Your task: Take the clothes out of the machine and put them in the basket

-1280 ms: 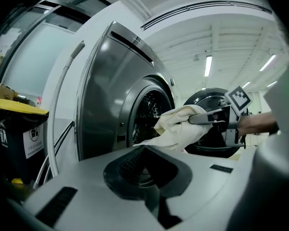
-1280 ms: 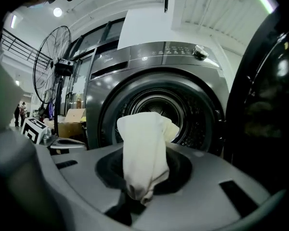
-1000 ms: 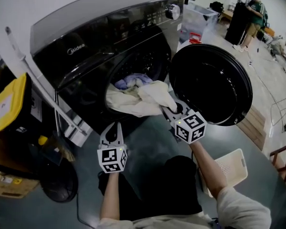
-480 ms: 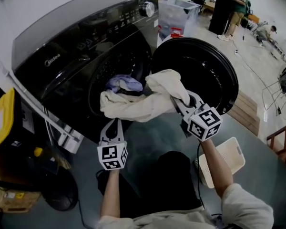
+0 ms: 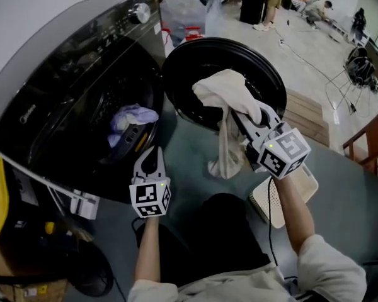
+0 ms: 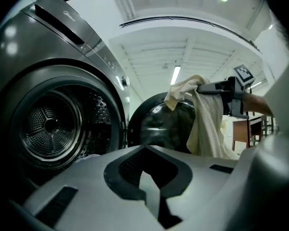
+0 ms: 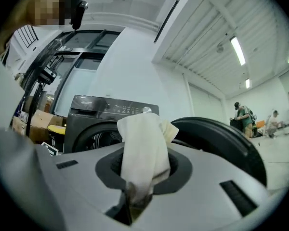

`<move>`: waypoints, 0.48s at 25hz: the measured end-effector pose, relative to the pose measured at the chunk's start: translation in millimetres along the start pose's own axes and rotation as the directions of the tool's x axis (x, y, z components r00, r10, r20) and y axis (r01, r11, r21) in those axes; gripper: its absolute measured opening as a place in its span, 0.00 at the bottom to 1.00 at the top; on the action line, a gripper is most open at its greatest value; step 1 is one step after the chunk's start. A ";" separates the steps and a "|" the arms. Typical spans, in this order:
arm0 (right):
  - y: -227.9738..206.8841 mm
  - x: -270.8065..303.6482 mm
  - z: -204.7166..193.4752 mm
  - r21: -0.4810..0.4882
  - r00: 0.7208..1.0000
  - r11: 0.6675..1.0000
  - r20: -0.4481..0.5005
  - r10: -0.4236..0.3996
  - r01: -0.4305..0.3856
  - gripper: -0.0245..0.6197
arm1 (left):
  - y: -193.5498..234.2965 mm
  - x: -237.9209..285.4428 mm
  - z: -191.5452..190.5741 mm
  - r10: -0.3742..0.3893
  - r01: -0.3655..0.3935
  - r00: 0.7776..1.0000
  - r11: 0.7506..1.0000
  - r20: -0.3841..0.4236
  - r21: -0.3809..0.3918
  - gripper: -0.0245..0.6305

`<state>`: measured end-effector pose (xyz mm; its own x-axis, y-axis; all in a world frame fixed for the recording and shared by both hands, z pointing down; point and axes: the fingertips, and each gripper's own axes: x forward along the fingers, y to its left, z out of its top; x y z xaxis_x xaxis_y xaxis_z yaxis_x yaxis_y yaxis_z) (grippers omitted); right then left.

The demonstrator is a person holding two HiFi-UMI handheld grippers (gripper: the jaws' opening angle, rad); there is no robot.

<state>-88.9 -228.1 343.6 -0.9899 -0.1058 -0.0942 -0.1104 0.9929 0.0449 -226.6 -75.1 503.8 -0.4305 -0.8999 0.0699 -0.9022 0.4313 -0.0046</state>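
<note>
- Right hand-held gripper: clamped on cream cloth, which drapes over and below its jaws, hiding the tips.
- Left hand-held gripper: jaws together, empty.
- Lilac garment: in washer drum beyond the left one, partly shadowed.
- Basket: below the right one, mostly behind the forearm.
- Washer badge: unreadable.

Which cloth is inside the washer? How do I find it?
Find the big black washer with its round door open. In its hole lies the purple cloth. It is purple and inside, while the cream cloth hangs outside from the right gripper.
</note>
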 end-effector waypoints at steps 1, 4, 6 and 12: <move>-7.5 -8.4 7.2 -0.017 1.000 0.999 0.004 -0.028 0.028 0.17 | -9.5 5.6 0.9 -0.026 0.026 1.000 1.000 0.000 0.003 0.07; -31.2 -39.6 24.4 -0.058 0.993 0.992 0.016 -0.114 0.114 0.17 | -41.7 23.2 1.0 -0.114 0.114 0.993 0.993 -0.006 0.022 0.07; -49.2 -62.1 32.5 -0.071 0.984 0.982 0.024 -0.176 0.177 0.17 | -61.5 34.1 2.3 -0.165 0.166 0.986 0.986 -0.010 0.026 0.07; -97.0 -123.6 38.7 -0.078 0.945 0.942 0.024 -0.327 0.328 0.17 | -110.6 59.1 4.2 -0.288 0.288 0.958 0.957 -0.016 0.024 0.07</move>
<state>47.6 -309.3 312.4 -0.8971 -0.4232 -0.1272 -0.4352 0.8960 0.0885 -152.4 -176.3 504.2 -0.1524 -0.9847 0.0847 -0.9883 0.1522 -0.0086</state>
